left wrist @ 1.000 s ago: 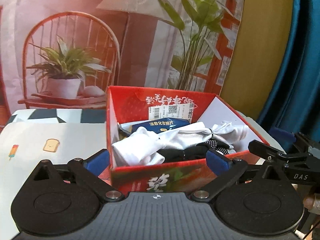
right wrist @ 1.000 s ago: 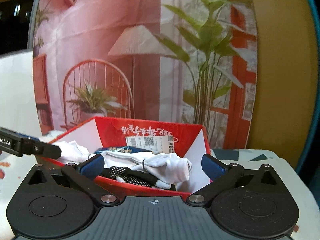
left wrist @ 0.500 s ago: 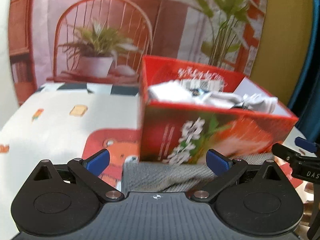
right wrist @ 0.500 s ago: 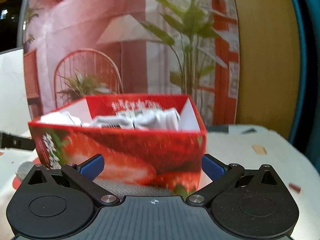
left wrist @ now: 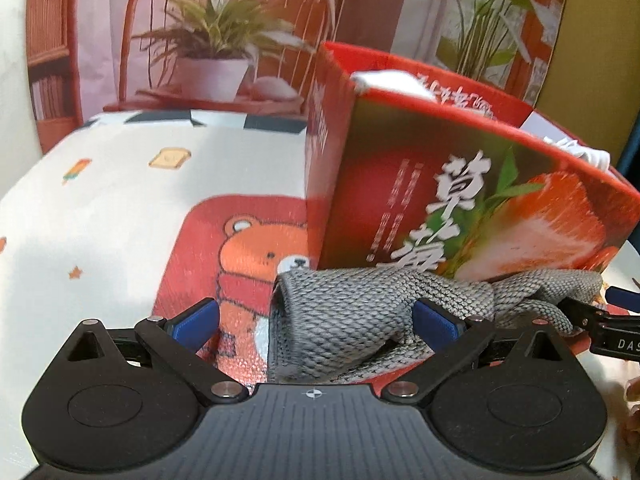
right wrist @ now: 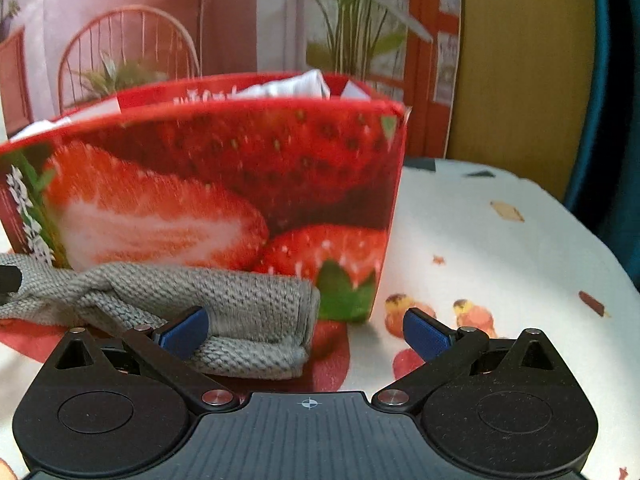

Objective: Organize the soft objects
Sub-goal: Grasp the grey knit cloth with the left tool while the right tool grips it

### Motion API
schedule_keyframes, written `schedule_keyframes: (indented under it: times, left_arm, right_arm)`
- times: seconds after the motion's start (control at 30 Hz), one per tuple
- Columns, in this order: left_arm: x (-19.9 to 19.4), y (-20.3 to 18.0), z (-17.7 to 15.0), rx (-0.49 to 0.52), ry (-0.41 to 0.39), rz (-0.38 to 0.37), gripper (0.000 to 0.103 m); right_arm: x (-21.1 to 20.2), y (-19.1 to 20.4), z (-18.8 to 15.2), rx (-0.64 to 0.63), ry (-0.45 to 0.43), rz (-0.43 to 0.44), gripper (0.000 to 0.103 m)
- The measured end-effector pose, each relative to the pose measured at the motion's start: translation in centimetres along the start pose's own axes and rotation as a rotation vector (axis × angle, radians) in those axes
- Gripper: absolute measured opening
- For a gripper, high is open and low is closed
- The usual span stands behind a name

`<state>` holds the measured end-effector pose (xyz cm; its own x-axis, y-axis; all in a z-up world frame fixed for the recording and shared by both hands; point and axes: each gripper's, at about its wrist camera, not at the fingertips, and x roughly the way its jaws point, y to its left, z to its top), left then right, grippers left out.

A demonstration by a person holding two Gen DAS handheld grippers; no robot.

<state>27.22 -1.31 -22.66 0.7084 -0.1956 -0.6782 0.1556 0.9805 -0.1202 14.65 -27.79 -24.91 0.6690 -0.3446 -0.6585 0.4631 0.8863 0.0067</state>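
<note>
Left gripper (left wrist: 316, 320) wide open, empty, straddling grey knitted cloth (left wrist: 360, 316); right gripper (right wrist: 306, 326) likewise. Strawberry box (left wrist: 460, 208) at 12 o'clock part-filled; cloth remaining.

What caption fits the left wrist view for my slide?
Open left gripper low over a grey knitted cloth lying before the strawberry box.

The surface (left wrist: 100, 208) wears a cream cloth printed with small motifs: a slice of toast (left wrist: 170, 157), an ice lolly (left wrist: 75, 171) and a red panel with an orange cartoon bear (left wrist: 256, 256). Behind it hangs a printed backdrop (left wrist: 280, 20) picturing a potted plant (left wrist: 212, 60) on a red wire-backed chair, a lamp and a tall green plant (right wrist: 352, 12). To the right of the backdrop are a mustard-yellow panel (right wrist: 520, 60) and a teal curtain (right wrist: 616, 100).
</note>
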Motion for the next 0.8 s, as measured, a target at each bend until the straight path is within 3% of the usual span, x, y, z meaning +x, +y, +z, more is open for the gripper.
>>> schedule_keyframes:
  times: [0.13, 0.8]
  left_arm:
    - [0.4, 0.2, -0.3, -0.011, 0.002, -0.010, 0.103]
    - [0.2, 0.0, -0.9, 0.024, 0.010, -0.018, 0.103]
  right_arm:
    - [0.7, 0.5, 0.1, -0.023, 0.045, 0.002, 0.103]
    - [1.4, -0.6, 0.5, 0.030, 0.087, 0.045, 0.103]
